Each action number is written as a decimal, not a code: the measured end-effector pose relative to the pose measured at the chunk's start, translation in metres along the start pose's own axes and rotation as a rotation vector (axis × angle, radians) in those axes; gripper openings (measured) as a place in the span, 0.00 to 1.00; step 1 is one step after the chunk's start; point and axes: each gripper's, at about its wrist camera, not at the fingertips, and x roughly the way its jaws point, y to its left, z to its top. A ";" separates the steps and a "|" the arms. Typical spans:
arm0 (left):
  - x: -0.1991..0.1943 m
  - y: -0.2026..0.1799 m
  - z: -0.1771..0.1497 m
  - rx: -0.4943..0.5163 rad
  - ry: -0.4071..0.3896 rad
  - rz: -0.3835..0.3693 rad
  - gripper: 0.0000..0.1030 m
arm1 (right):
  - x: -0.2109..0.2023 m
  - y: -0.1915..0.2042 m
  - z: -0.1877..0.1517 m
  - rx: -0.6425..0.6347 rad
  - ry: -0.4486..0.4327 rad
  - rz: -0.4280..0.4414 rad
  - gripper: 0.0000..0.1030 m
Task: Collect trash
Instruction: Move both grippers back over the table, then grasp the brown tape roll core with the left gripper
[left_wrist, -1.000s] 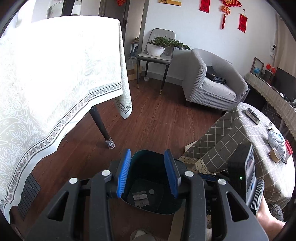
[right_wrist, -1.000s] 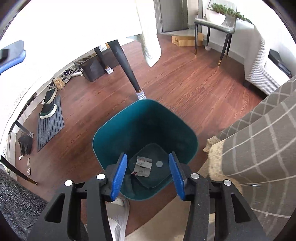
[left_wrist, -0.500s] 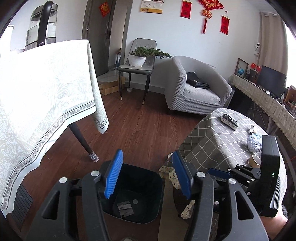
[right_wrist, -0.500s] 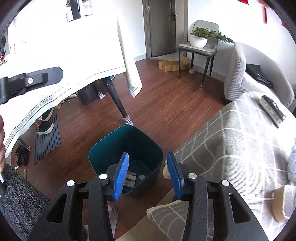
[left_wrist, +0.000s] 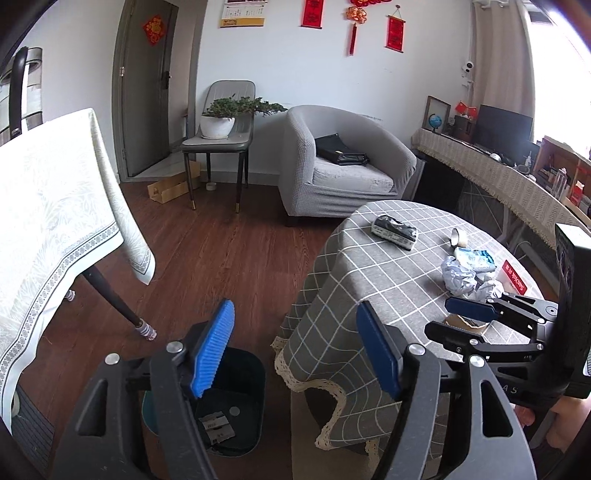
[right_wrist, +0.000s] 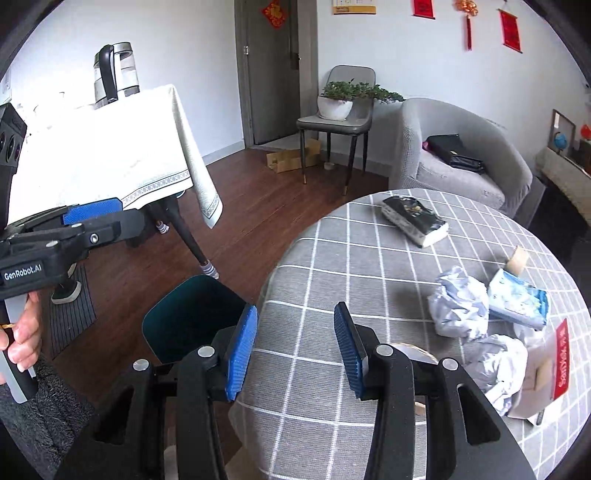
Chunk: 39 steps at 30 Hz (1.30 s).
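The left tongs (left_wrist: 295, 347) are released; their blue pads have just been spreading apart, and nothing is between them. They hang above the near left edge of the round counter (left_wrist: 369, 266) with the grey checked cloth. Below the left pad (left_wrist: 212, 349) the dark teal bin (left_wrist: 236, 398) stands on the wooden floor (left_wrist: 207, 258), just beside the counter, and a small printed paper (left_wrist: 217, 430) lies flat on its bottom.

The right tongs (right_wrist: 295, 347) are also released, partly spread, with only bare cloth seen between the pads. They are over the near part of the counter (right_wrist: 332, 258).

The trash lies on the right side of the counter, to the right of both tongs and apart from them. One crumpled grey-white wad (right_wrist: 461, 306) is nearest to the right tongs, and another wad (right_wrist: 498, 365) is nearer to the camera, beside a white carton with a red label (right_wrist: 561, 358). A crumpled blue and white packet (right_wrist: 517, 299) lies with its long axis from far left to near right. A dark flat pack (right_wrist: 413, 219) lies farther away, and its long axis also goes from far left to near right. A roll of tape (left_wrist: 458, 236) stands on its edge at the far side.
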 end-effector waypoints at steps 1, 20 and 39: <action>0.004 -0.008 0.001 0.013 0.005 -0.012 0.72 | -0.004 -0.006 -0.001 0.007 -0.004 -0.010 0.43; 0.055 -0.156 -0.016 0.293 0.088 -0.240 0.87 | -0.085 -0.103 -0.042 0.169 -0.076 -0.183 0.60; 0.107 -0.197 -0.026 0.332 0.140 -0.179 0.88 | -0.098 -0.147 -0.069 0.254 -0.053 -0.223 0.63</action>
